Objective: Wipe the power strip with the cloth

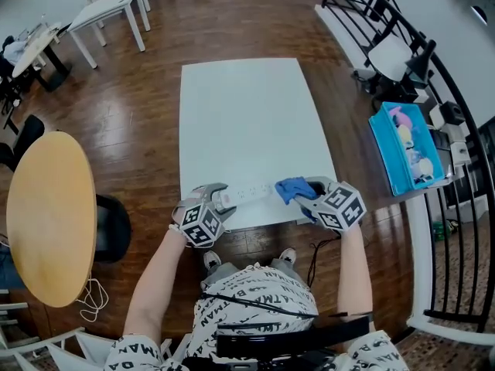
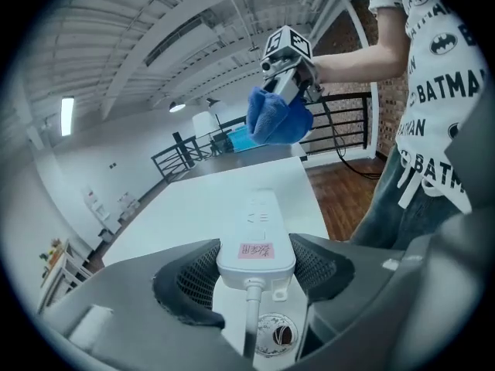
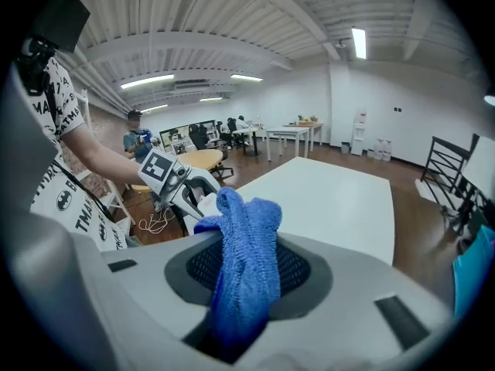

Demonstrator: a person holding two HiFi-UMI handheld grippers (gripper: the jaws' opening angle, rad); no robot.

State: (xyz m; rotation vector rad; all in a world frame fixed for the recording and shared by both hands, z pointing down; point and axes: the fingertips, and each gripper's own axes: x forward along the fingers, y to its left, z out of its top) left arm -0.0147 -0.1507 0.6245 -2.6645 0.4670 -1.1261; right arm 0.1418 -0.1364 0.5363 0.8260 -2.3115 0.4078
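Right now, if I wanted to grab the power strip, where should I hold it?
Probably the cord end, coming along its length, jaws squeezing the two long sides, as the left gripper does. The power strip is long, narrow and flat, and that leaves the sockets free for the cloth.

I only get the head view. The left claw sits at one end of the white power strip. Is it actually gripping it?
Observer: Yes. The left gripper view shows the left claw closed on the power strip at its cord end, pressing it from both sides.
Operator: And the blue thing at the other claw?
Observer: In the right gripper view, the right claw pinches a blue cloth, which stands up bunched between the jaws.
Operator: Any detail on the strip I'm missing?
Observer: A small pink label is stuck on top, near the cord.
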